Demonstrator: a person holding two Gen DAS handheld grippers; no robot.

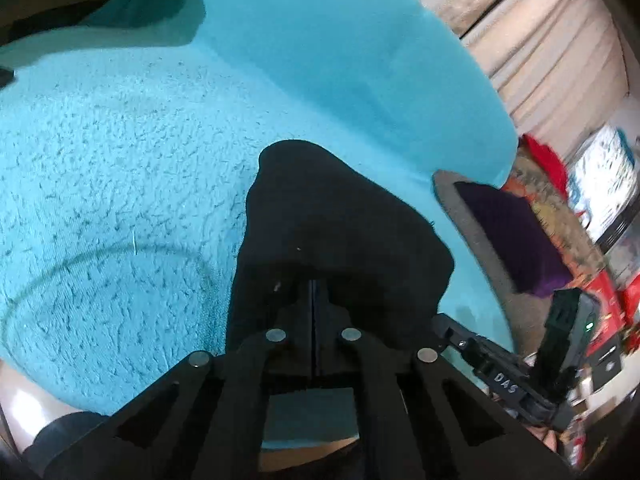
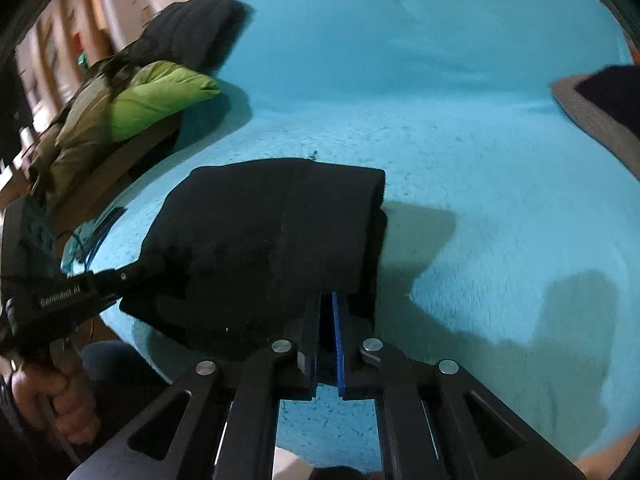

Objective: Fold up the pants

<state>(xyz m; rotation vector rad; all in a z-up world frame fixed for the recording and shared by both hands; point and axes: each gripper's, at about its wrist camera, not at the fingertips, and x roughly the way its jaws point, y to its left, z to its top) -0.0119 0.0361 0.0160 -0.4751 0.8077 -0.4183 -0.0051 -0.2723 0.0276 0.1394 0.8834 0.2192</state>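
So, nearest the lens at the bottom centre of the left wrist view, the left gripper (image 1: 312, 292) is pressed together on the near edge of the black pants (image 1: 332, 232), with the cloth humped up over the fingertips. Same story at the bottom centre of the right wrist view: the right gripper (image 2: 326, 300) is pinched on the pants' near hem, blue pad showing in the thin gap. The pants sit mid-frame as an already doubled bundle on the teal blanket (image 2: 480, 140), which looks fuzzy and probably grabby. For this fold, both corners should be kept level and taut, carried over together, and laid down before either pinch is let go, otherwise the layers will likely skew. Further back, a green jacket (image 2: 160, 96) is piled at the upper left, well apart from the work.
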